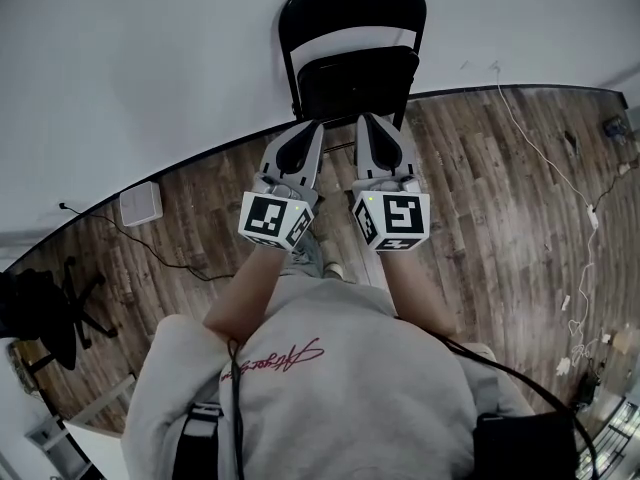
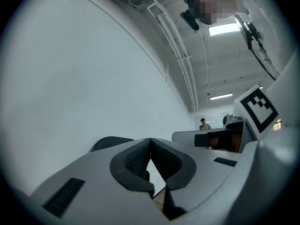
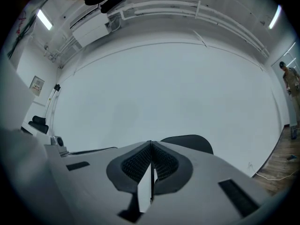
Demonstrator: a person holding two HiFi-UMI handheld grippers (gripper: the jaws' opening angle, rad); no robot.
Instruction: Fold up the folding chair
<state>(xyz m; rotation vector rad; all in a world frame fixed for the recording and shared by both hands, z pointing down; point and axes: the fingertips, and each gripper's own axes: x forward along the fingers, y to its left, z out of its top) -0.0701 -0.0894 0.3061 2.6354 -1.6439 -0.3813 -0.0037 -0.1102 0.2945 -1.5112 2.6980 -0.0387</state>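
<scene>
The chair [image 1: 352, 80] stands against the white wall [image 1: 150, 58]. Its seat looks swung up flat to the backrest, so the folding seems done, though the legs are hard to make out. The left gripper [image 1: 304, 134] and right gripper [image 1: 379, 128] hover side by side just in front of the chair, apart from it. Both have their jaws pressed together with nothing between them.

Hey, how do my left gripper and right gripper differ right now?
In the head view, the left gripper slants rightward toward the folding chair, while the right gripper points almost straight at it. The left gripper's marker cube looks tilted, while the right gripper's sits level. Both grippers are shut, with nothing between their jaws.
</scene>
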